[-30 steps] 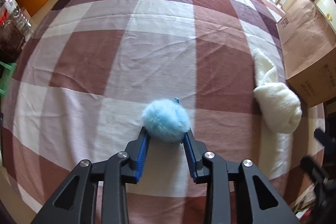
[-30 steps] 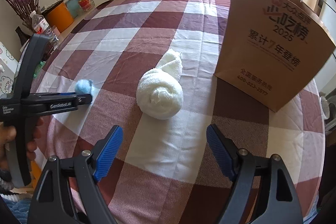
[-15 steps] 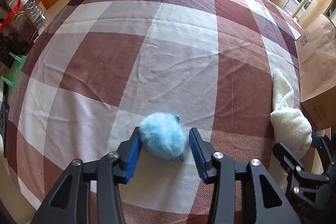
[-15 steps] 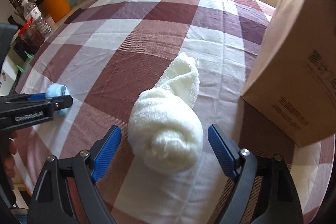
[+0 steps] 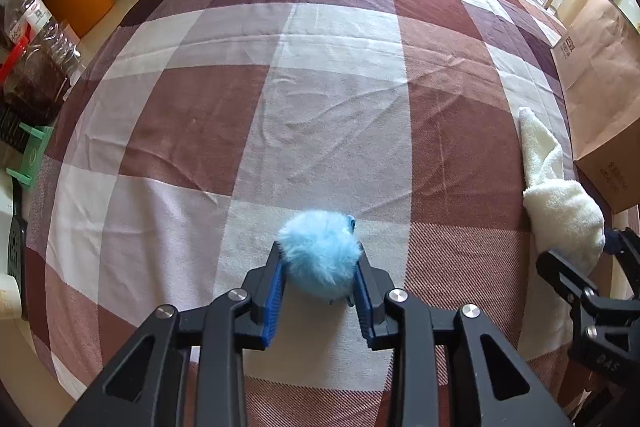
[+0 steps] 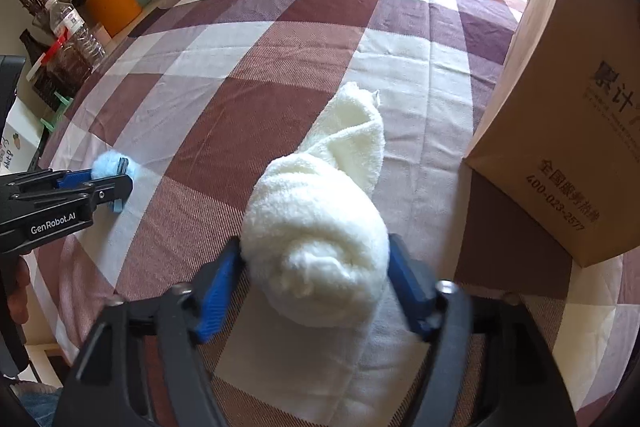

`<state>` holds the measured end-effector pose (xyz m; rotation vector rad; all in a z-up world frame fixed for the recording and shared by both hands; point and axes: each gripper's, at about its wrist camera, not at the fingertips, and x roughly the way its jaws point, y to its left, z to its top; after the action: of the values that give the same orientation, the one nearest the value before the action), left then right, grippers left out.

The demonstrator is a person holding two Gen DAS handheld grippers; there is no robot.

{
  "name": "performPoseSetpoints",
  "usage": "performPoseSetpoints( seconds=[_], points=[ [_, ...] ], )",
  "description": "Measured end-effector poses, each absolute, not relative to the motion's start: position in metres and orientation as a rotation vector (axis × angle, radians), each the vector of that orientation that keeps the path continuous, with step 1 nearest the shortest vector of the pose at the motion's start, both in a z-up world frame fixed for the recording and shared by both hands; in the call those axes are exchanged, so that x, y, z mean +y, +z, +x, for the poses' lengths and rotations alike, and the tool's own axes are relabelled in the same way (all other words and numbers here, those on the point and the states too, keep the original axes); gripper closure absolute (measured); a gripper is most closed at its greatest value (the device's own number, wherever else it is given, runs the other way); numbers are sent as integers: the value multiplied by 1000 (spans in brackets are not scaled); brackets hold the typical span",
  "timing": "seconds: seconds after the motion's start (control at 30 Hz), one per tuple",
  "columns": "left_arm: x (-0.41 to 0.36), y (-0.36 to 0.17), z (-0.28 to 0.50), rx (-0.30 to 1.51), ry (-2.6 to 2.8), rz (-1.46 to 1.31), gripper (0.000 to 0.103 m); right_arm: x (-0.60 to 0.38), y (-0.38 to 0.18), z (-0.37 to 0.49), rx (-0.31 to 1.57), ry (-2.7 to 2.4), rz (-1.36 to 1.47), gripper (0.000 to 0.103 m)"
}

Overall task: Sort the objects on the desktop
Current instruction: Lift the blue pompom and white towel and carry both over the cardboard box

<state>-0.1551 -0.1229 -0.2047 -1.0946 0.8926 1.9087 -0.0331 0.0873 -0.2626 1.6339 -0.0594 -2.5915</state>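
At the lower centre of the left wrist view, the left gripper (image 5: 320, 267) has its two blue pads (image 5: 273, 301) pressed against the sides of a fluffy blue pompom (image 5: 320, 253), which rests on the checked tablecloth (image 5: 320, 87). Its jaws are clamped on the ball, the fur bulging over both pad tips. Toward the right edge of that view lies a rolled white towel (image 5: 560, 203), with a brown paper bag (image 5: 600, 99) standing just beyond it at the upper right.

Lower centre of the right wrist view shows the right gripper (image 6: 316, 267) straddling the thick rolled end of the towel (image 6: 316, 247). Its jaws are opening at this moment; the towel sits between them, and its sides meet the blue pads (image 6: 218, 291) on both flanks, though whether they squeeze it cannot be told. The loose tail of the towel runs away toward the upper middle of the frame. The paper bag (image 6: 568, 107), printed with dark characters, fills the right side, near the towel but apart from it.

At the left edge of the right wrist view the left gripper (image 6: 108, 179) appears side-on, with the pompom (image 6: 108, 163) between its tips. An orange container (image 6: 112, 7) and a clear plastic bottle (image 6: 76, 27) stand past the table's upper left border.
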Motion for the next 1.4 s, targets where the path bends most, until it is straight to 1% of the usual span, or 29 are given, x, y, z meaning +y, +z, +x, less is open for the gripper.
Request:
performPoseSetpoints(
  seconds=[0.03,0.17,0.23,0.3,0.33,0.37,0.5,0.6,0.67,0.7,0.77,0.8,0.83,0.87,0.9,0.93,1.0,1.03,1.07,1.1,1.13,1.17,1.3,1.4],
  points=[
    [-123,-205,-155,891,1912,-1092,70,87,-261,-33,-53,-2602,1615,14],
    [-123,-206,-154,879,1920,-1087,70,87,-264,-37,-33,-2595,1596,13],
    [-124,-206,-154,876,1913,-1086,71,90,-269,-39,-55,-2567,1613,23],
    [-125,-205,-155,871,1909,-1086,72,90,-269,-37,-47,-2558,1594,29],
    [-126,-205,-154,871,1909,-1084,72,89,-269,-35,-38,-2547,1591,38],
    [-126,-205,-154,874,1909,-1081,72,89,-268,-33,-31,-2542,1586,42],
    [-129,-205,-153,883,1901,-1083,72,99,-265,-21,-132,-2534,1596,47],
    [-132,-205,-152,888,1890,-1079,72,109,-258,-1,-185,-2553,1631,47],
    [-134,-205,-151,895,1890,-1067,70,111,-256,17,-132,-2576,1679,46],
    [-135,-205,-151,895,1892,-1063,70,111,-256,26,-93,-2583,1702,43],
    [-136,-206,-152,894,1909,-1065,63,108,-256,41,-6,-2598,1725,40],
    [-136,-206,-153,894,1928,-1071,51,106,-256,45,21,-2605,1713,34],
    [-136,-207,-154,892,1944,-1080,43,105,-255,46,34,-2620,1694,23],
    [-136,-207,-155,884,1958,-1089,41,104,-253,45,41,-2638,1680,17],
    [-135,-207,-156,869,1964,-1101,41,104,-252,42,46,-2653,1669,7],
    [-135,-207,-155,860,1966,-1107,41,103,-252,37,55,-2658,1661,3],
    [-134,-207,-152,863,1970,-1092,41,102,-256,29,79,-2645,1660,3],
    [-134,-208,-150,870,1966,-1081,43,102,-259,27,78,-2629,1661,6],
    [-134,-208,-148,866,1951,-1061,47,104,-262,25,59,-2611,1666,11],
    [-134,-207,-145,860,1931,-1047,67,106,-267,23,16,-2583,1688,33],
    [-133,-207,-142,872,1912,-1038,79,108,-268,23,-7,-2585,1690,41],
    [-133,-207,-139,885,1898,-1033,79,109,-267,24,-22,-2585,1689,45],
    [-138,-207,-133,889,1857,-1039,80,114,-264,31,-92,-2565,1710,47],
    [-140,-205,-127,913,1834,-1025,81,123,-262,37,-187,-2555,1734,47]
  ],
)
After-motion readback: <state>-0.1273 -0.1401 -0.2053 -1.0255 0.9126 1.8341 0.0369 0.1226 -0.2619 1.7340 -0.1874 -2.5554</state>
